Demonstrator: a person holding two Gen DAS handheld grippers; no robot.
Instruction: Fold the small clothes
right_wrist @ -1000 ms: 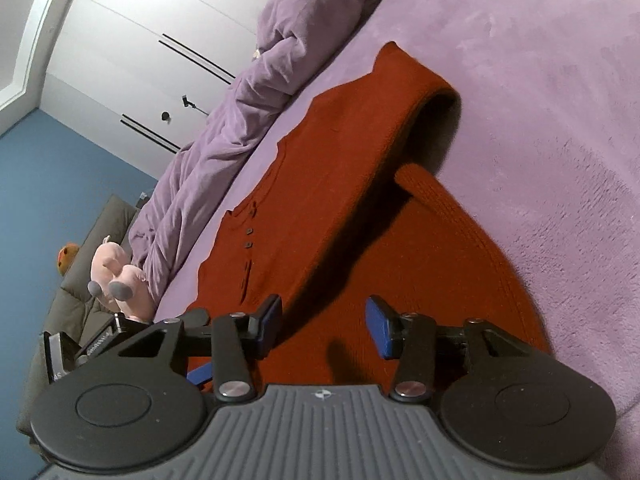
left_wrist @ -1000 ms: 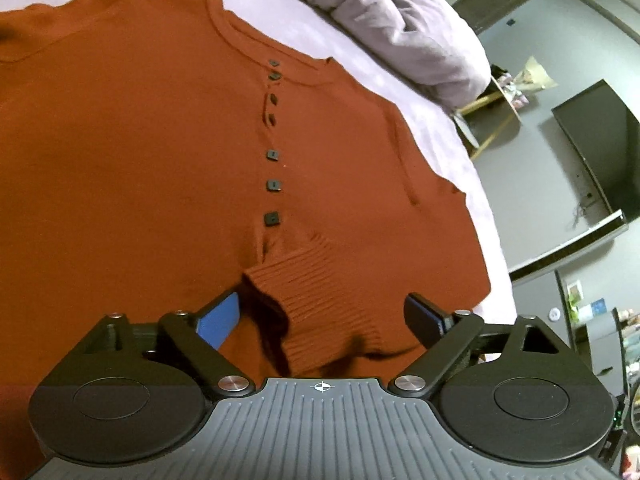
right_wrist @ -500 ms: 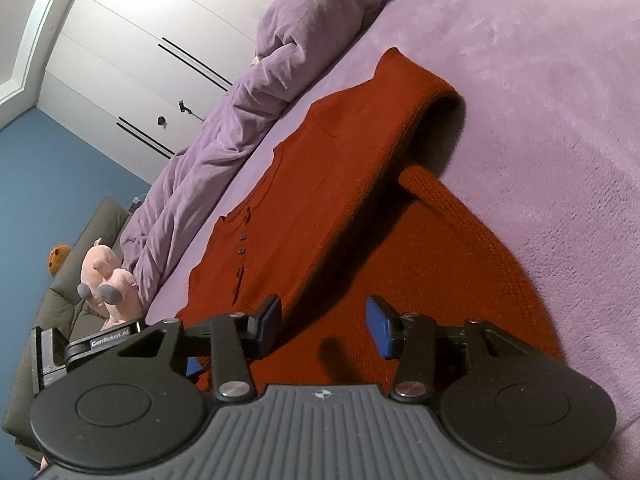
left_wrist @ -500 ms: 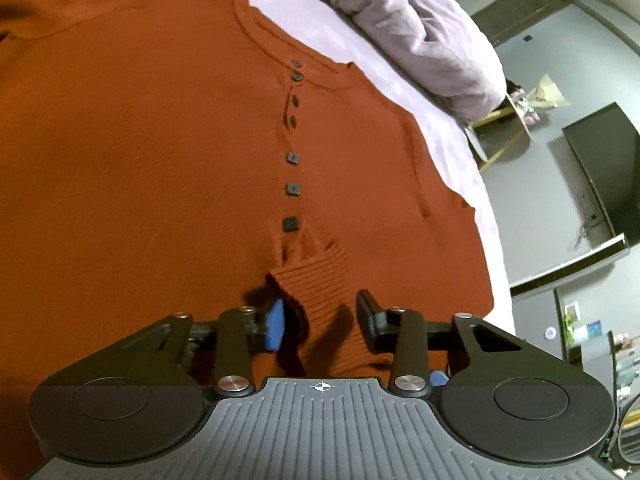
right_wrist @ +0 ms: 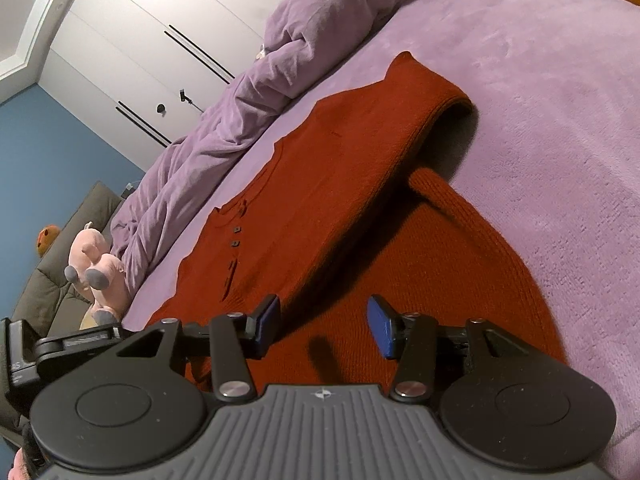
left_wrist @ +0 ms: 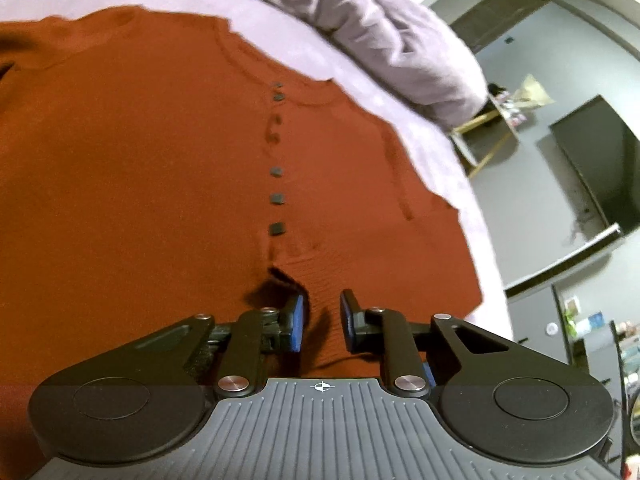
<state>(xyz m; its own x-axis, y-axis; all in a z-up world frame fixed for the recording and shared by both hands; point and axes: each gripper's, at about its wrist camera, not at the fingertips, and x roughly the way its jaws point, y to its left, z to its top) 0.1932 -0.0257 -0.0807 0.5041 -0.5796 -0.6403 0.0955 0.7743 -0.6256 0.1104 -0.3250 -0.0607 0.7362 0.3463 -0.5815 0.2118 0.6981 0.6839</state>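
Sweater flat on bed, bunched duvet behind, plush toy at left.

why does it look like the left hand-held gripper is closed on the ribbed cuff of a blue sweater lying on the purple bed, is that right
Not quite: the sweater is rust orange, not blue; only the gripper's pads are blue. The left wrist view shows the left hand-held gripper closed on the ribbed cuff, and the sweater does lie on the purple bed.

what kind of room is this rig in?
Most likely a bedroom. The rust sweater lies on a bed with a purple cover and a bunched duvet; white wardrobe doors stand behind, and a pink plush toy sits beside the bed.
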